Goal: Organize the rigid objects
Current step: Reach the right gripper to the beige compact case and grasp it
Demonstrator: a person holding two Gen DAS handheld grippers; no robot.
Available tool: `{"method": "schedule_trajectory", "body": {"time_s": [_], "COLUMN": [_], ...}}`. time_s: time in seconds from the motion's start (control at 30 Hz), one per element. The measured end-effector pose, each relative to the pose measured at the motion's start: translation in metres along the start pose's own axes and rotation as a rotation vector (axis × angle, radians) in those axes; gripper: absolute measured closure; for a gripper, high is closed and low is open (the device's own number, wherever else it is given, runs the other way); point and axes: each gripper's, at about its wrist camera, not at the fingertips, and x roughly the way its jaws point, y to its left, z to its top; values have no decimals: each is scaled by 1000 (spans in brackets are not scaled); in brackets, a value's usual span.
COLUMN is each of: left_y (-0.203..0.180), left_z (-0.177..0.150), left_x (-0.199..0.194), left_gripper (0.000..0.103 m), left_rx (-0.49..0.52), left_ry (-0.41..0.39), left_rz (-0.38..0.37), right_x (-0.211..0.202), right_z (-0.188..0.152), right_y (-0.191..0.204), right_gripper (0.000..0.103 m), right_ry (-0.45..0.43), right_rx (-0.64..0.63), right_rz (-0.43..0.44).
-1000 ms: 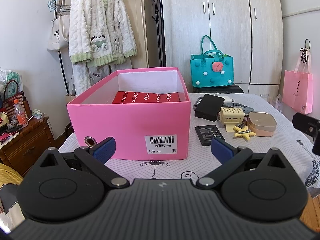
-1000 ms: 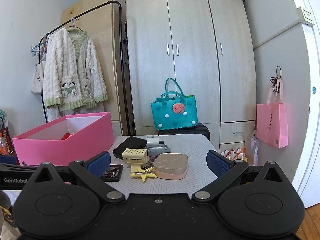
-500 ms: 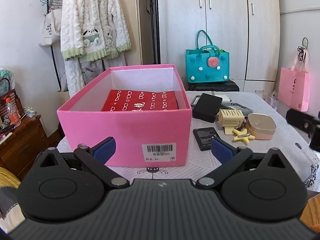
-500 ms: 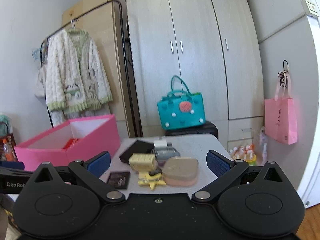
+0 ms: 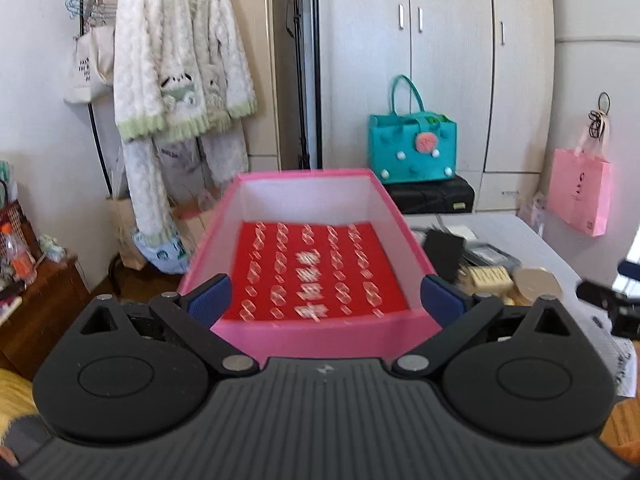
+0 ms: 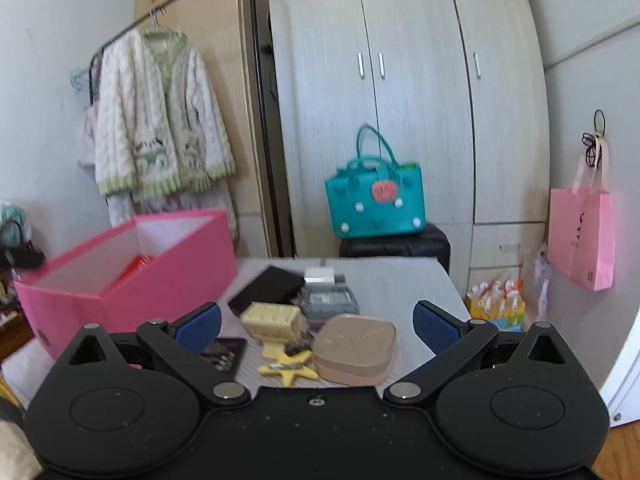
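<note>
Left wrist view: left gripper (image 5: 326, 300), fingers spread and empty, poised above the near end of the pink box (image 5: 320, 330), which holds a red packet (image 5: 316, 268). Right wrist view: right gripper (image 6: 318, 320), fingers likewise apart, over small items on the surface (image 6: 400, 280) beside the box: tan case (image 6: 354, 350), yellow star (image 6: 288, 366), cream block (image 6: 272, 320), black slab (image 6: 266, 288).

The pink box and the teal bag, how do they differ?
The pink box sits on the table; the teal bag stands behind it on a black case. The box is open-topped with straight walls and no handles; the bag has looped handles and white pompoms. The box holds a red patterned item; the bag's contents are hidden. Both are bright containers.
</note>
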Motion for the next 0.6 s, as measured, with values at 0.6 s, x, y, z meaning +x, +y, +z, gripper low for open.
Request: {"method": "schedule_trajectory", "body": {"time_s": [0.6], "left_y": [75], "left_z": [49], "left_x": [112], "left_gripper": [35], "left_rx": [161], "left_ry": [270], "left_rz": [113], "right_x": [92], "right_z": [-14], "right_y": [-22], "right_gripper": [9], "right_ry": [216], "right_rx": [91], "right_rz": [-52]}}
